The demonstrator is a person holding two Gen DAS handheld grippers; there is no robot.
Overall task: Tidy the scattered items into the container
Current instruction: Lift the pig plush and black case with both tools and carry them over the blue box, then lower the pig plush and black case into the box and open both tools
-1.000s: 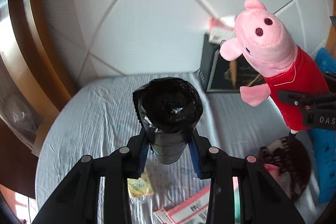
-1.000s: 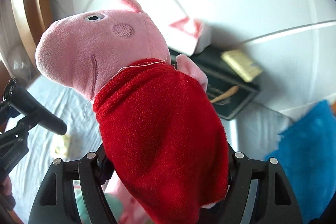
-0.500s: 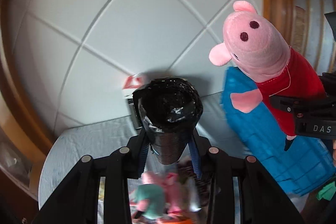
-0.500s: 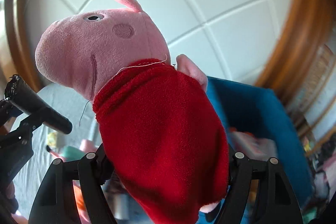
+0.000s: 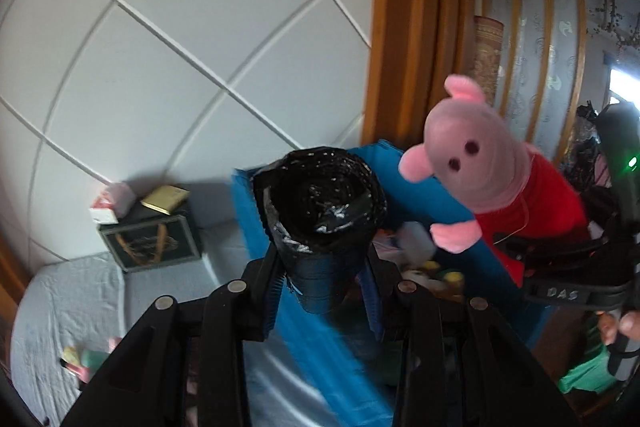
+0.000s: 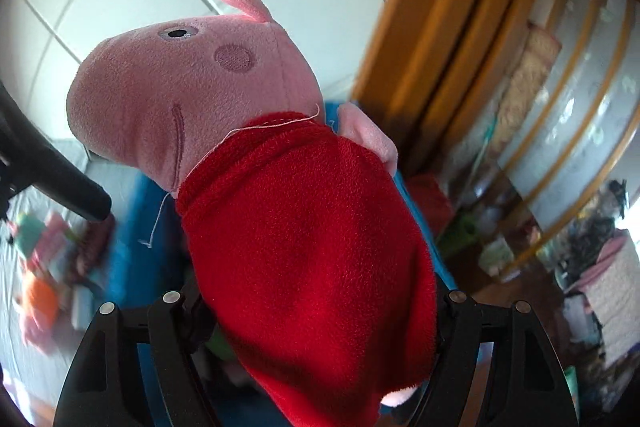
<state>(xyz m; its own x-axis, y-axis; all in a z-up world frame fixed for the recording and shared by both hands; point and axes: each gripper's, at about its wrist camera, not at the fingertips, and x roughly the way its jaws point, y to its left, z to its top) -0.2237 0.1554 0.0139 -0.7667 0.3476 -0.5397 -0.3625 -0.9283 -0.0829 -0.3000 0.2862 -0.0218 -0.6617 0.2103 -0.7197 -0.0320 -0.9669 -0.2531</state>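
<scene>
My left gripper (image 5: 322, 291) is shut on a black roll of plastic bags (image 5: 320, 195) and holds it upright over the near edge of the blue container (image 5: 420, 195). My right gripper (image 6: 312, 311) is shut on a pink pig plush in a red dress (image 6: 304, 219). In the left wrist view the pig plush (image 5: 480, 163) hangs above the right side of the container, held by the right gripper (image 5: 560, 267). The container holds several mixed items, partly hidden by the roll.
The grey bedsheet (image 5: 72, 291) carries a black gift box (image 5: 152, 247) with small boxes on top, against the white padded wall. Loose toys (image 5: 84, 363) lie at the bed's left. A wooden frame (image 5: 404, 27) and a cluttered shelf (image 6: 580, 247) stand on the right.
Both grippers swung right with their loads. The blue container now lies under them and the gift box has slid to the left of view.
</scene>
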